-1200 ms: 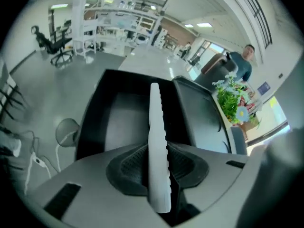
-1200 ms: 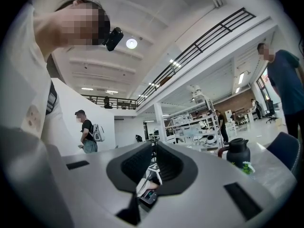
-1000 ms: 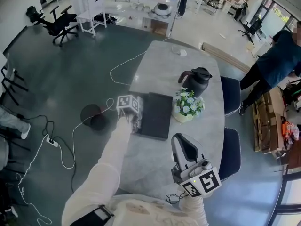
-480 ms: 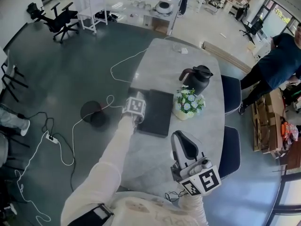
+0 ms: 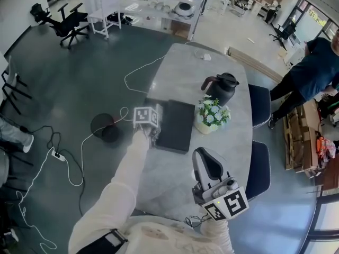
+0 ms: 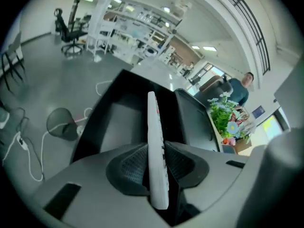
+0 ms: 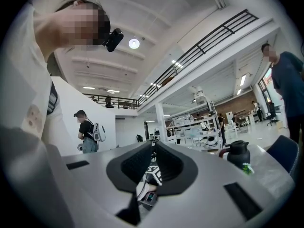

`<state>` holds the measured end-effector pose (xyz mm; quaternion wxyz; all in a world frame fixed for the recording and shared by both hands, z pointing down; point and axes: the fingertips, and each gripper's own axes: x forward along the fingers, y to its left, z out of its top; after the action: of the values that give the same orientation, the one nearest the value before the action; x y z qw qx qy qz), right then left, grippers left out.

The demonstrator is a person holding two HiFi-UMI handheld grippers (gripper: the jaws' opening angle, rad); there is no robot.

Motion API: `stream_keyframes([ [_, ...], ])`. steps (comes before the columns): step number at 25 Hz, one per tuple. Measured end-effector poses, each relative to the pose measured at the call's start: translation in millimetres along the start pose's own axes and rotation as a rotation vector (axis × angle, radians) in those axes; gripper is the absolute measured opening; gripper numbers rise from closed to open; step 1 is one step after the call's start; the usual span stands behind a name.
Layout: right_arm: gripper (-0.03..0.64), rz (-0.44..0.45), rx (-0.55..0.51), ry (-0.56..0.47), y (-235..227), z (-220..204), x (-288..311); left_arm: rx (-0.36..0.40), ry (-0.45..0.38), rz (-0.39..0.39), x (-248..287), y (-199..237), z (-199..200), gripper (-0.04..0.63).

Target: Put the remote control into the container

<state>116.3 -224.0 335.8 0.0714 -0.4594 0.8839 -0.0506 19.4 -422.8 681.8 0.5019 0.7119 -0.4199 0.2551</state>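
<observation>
A slim white remote control (image 6: 152,118) stands edge-on between the pads of my left gripper (image 6: 156,163). The jaws are closing and the pads press on it. In the head view the left gripper (image 5: 153,141) hovers at the left edge of the flat black container (image 5: 180,128) on the grey table. Seen from the left gripper, the container's black wall (image 6: 102,108) and grey floor lie straight below the remote's tip. My right gripper (image 5: 204,160) is held near my body, well short of the container. It is shut (image 7: 153,158) with nothing between its pads.
A black jug (image 5: 222,90) and a pot of flowers (image 5: 213,118) stand just right of the container. Dark chairs (image 5: 259,107) line the table's right side. Cables (image 5: 79,157) trail over the floor at left. A person (image 5: 312,67) stands at far right.
The left gripper swung slightly right over the container's edge and rolled, then came back left. The remote stays between its jaws. The right gripper has not moved.
</observation>
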Motion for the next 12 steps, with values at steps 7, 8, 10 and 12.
stream_keyframes([
  [7, 0.035, 0.000, -0.006, 0.012, 4, -4, -5, 0.168, -0.032, 0.116, -3, 6, 8, 0.141],
  [8, 0.035, -0.001, -0.005, 0.011, 4, -4, -6, 0.184, -0.039, 0.127, -4, 6, 9, 0.166],
  [10, 0.035, 0.001, -0.004, 0.010, 5, -4, -7, 0.214, -0.046, 0.148, -5, 7, 7, 0.199],
  [12, 0.035, 0.005, -0.005, 0.007, 8, -4, -7, 0.266, -0.061, 0.195, -8, 8, 8, 0.198],
])
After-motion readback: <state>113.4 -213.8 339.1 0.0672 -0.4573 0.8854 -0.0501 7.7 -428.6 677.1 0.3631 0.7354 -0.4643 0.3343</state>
